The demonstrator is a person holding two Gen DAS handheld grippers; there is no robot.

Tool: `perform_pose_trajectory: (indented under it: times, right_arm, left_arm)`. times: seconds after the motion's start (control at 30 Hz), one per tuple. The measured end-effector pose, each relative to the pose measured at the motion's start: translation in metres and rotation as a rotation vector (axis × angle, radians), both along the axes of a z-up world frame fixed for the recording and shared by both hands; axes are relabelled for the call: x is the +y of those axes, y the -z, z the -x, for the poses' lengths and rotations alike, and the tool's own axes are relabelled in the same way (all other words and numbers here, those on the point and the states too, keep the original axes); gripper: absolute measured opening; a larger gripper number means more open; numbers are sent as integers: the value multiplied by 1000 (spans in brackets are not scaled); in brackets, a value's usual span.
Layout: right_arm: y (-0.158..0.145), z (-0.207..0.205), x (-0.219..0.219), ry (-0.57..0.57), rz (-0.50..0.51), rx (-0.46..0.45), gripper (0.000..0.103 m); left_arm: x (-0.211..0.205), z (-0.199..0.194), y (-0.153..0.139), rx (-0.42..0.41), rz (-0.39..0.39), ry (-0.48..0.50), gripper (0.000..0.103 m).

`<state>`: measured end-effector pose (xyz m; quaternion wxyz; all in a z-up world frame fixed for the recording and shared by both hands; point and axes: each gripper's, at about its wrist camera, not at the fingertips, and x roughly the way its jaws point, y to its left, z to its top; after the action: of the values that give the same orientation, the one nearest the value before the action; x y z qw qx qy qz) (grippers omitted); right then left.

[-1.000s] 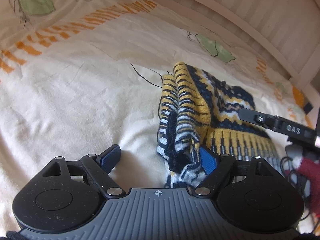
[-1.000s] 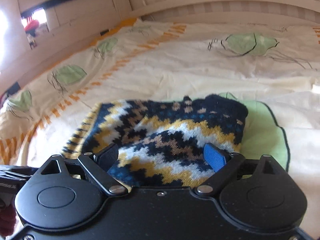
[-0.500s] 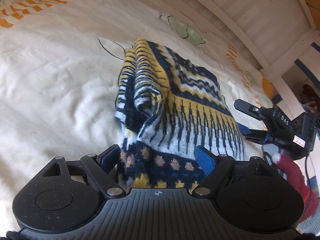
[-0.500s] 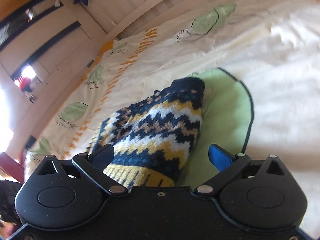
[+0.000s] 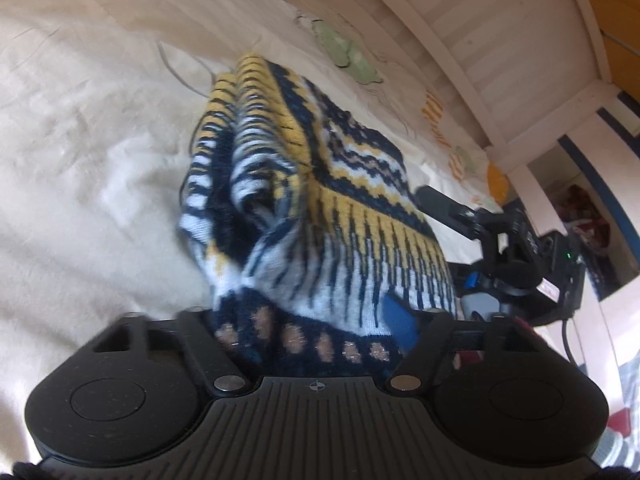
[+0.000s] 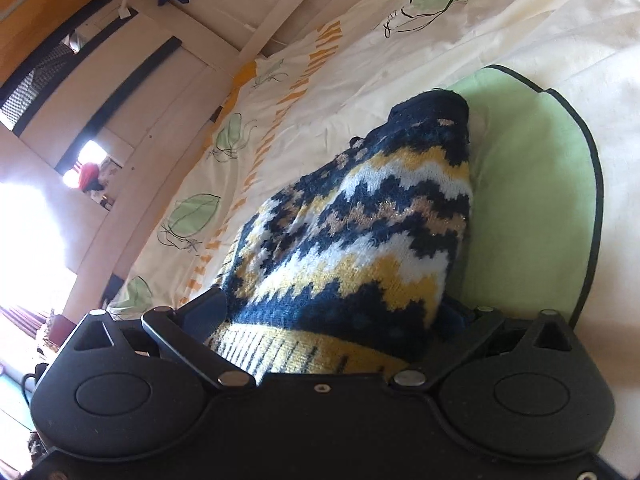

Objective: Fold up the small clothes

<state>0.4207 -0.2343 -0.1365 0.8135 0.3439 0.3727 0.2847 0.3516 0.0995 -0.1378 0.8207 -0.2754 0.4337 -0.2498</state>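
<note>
Sweater point(image 5: 320, 200), knitted, navy-yellow-white: hem bunched between wide-spread left gripper point(image 5: 312, 332) and right gripper point(image 6: 332, 320) fingers; actual clamping indeterminate; apparently raised off bedsheet point(image 5: 88, 160) for folding over.
</note>
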Motion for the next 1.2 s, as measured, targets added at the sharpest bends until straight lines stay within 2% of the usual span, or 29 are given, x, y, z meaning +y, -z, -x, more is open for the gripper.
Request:
perform_pose_trajectory:
  times: [0.03,0.1,0.13,0.17,0.2,0.3,0.5,0.73,0.87,0.93,1.03,1.07,1.13,1.2]
  right_arm:
    - [1,2,-2,-1,-14,1,102]
    - [1,5,-4,-6,-23,2,99]
    - [0,6,-3,-8,-4,8,86]
    - [0,7,-1,-11,27,25,75]
    - [0,8,1,-9,57,50,59]
    - [-4,18,-3,22,29,64,55]
    - [-27,71,-9,26,73,92,55]
    - [-40,172,-30,41,107,162,55]
    - [-43,223,-39,67,144,167,58]
    - [-44,245,-44,91,164,155,64]
    - [-47,269,-49,139,182,141,78]
    - [-48,275,-50,154,190,132,78]
    - [-52,288,-54,176,200,111,79]
    - [-57,300,-52,195,221,75,89]
  left_arm:
    - [4,0,3,21,25,-3,40]
    - [8,-3,11,71,108,-7,30]
    - [10,-3,14,85,130,-14,29]
    - [10,-2,13,82,128,-17,28]
    - [8,-1,12,72,113,-13,28]
    - [3,7,3,61,93,4,26]
    - [-9,49,-13,90,88,69,26]
    - [-34,126,-24,122,65,165,26]
    - [-48,172,-18,165,61,203,26]
    - [-57,192,-15,163,2,205,27]
    - [-55,215,-18,143,-46,142,29]
    - [-53,219,-22,133,-64,121,29]
    - [-52,228,-36,80,-138,100,29]
    - [-55,238,-54,11,-221,95,29]
